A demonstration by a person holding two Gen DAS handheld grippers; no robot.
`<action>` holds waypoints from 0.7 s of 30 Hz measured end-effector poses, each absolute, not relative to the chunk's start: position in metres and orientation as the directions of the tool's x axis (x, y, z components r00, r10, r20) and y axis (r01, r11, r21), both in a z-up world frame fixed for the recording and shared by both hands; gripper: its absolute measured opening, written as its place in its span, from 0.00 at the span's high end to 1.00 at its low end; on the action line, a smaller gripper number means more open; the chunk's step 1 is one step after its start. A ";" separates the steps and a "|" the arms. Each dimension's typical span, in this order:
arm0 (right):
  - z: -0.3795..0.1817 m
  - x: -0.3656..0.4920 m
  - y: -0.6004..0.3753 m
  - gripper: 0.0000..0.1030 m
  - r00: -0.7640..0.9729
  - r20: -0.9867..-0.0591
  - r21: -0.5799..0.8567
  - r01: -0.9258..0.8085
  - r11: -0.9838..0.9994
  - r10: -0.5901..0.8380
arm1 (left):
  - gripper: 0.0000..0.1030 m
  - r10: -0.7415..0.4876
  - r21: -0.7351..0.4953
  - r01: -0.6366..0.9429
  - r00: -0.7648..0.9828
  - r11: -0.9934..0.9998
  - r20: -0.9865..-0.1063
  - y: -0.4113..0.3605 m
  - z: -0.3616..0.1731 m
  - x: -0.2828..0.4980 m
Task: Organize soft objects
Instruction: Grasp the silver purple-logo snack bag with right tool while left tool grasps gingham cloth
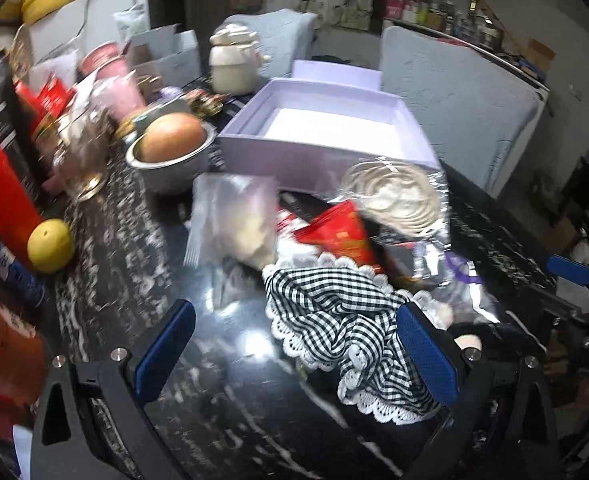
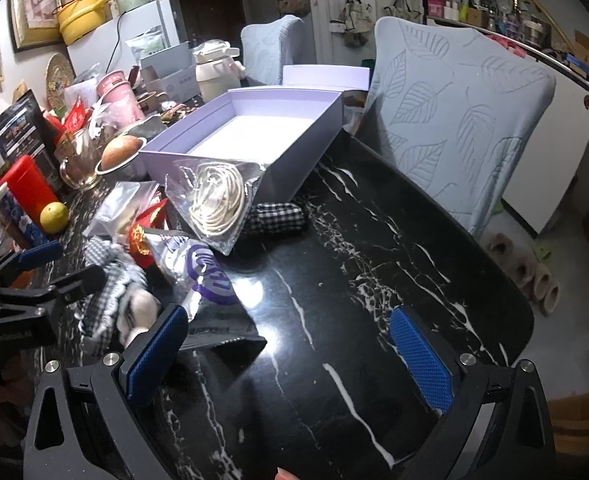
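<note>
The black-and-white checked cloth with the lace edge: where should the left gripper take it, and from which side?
Grip the bunched middle fold of the checked cloth, not the thin lace trim. Come down from above with the open left gripper: the cloth lies crumpled on the table, and the raised folds already sit between the fingers.

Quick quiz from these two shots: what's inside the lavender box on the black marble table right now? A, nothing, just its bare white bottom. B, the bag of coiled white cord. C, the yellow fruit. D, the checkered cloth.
A: the lavender box shows only its white floor, while the bag of coiled cord leans outside its front wall and the checkered cloth lies on the table.
</note>
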State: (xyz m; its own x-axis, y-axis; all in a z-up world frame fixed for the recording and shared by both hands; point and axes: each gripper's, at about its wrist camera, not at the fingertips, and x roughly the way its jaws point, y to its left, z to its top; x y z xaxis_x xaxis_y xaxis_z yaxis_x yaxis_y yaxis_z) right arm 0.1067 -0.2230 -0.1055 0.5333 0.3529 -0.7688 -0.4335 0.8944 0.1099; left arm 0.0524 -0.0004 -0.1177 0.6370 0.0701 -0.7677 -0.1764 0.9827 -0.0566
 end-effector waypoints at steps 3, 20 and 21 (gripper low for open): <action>-0.108 0.109 -0.221 0.00 0.524 -0.771 0.118 -0.441 0.890 0.362 | 0.00 0.080 -0.066 -0.205 0.629 0.976 -0.774 0.008 -0.121 0.049; -0.125 0.125 -0.178 0.04 0.431 -0.794 0.137 -0.560 0.817 0.428 | 0.01 0.044 -0.137 -0.220 0.658 0.966 -0.752 0.016 -0.107 0.024; -0.127 0.126 -0.176 0.08 0.418 -0.797 0.145 -0.570 0.809 0.437 | 0.01 0.038 -0.139 -0.215 0.658 0.967 -0.752 0.015 -0.107 0.025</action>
